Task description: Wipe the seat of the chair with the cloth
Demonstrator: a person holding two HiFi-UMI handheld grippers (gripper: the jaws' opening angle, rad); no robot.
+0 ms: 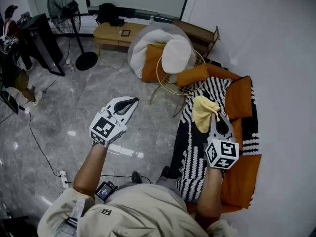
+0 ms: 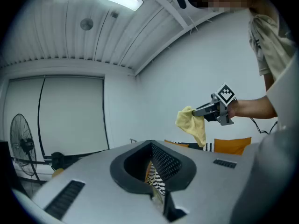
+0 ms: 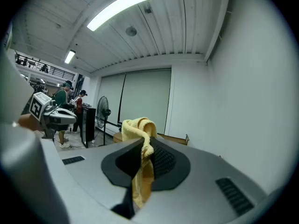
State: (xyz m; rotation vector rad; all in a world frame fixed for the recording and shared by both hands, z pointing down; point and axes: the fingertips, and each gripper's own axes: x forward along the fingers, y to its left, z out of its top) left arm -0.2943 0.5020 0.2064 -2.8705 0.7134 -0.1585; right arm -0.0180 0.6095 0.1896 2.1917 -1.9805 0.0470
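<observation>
— Head view, starting left: fan (image 1: 64,6) at the far edge, then wide bare floor (image 1: 74,98). Room there?

— Plenty. Left tool (image 1: 127,104) over that floor, jaws pressed together, gripping nothing, well apart from the furniture.

— Next along?

— Wire chair (image 1: 170,78) with a white cushion (image 1: 177,55), just beyond the far end of the orange chair (image 1: 242,177). Only a narrow strip of floor between the two.

— And the seat?

— Covered by a striped throw (image 1: 190,152), edged in orange on the right and front. Hard against the wall (image 1: 276,43) on the right, open only on the floor side.

— Cloth?

— Yellow cloth (image 1: 202,111), pinched in the right tool (image 1: 216,117), bunched past the tips, above the throw's far end. Hanging clear of the seat in the left gripper view.
</observation>
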